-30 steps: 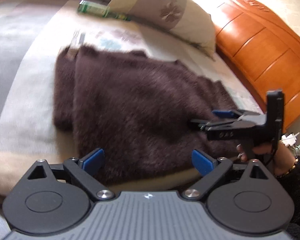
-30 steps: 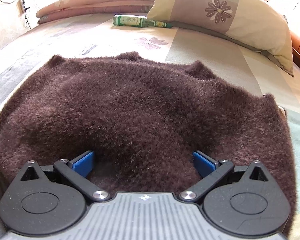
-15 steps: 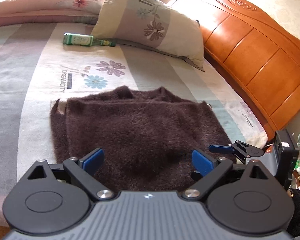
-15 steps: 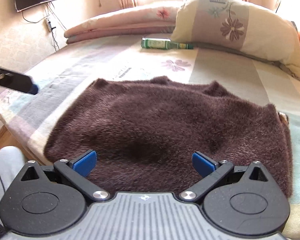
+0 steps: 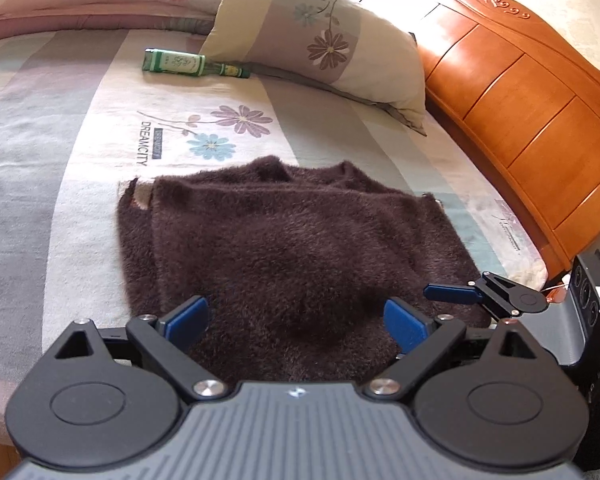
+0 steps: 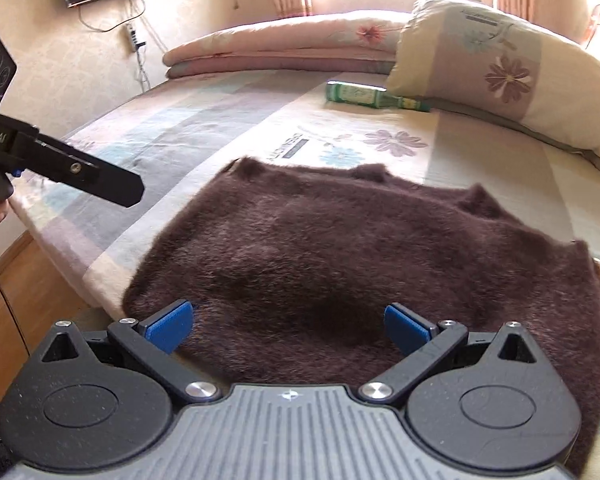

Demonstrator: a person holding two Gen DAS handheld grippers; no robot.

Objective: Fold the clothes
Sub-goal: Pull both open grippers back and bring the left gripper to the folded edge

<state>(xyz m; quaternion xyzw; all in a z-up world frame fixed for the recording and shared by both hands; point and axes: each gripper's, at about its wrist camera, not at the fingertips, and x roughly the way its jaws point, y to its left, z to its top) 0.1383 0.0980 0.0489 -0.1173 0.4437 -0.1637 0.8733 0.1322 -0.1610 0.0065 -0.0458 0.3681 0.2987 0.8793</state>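
Left wrist view: folded sweater (image 5: 292, 248) lies just ahead of both spread-apart, empty grippers.

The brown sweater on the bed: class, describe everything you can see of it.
The brown sweater is dark, fuzzy and plush-looking. It lies folded in layers into a rough rectangle near the edge of the striped floral bedsheet, a pale patch showing at one far corner. Its far edge is bumpy. Both the left gripper and right gripper are open above it, holding nothing.
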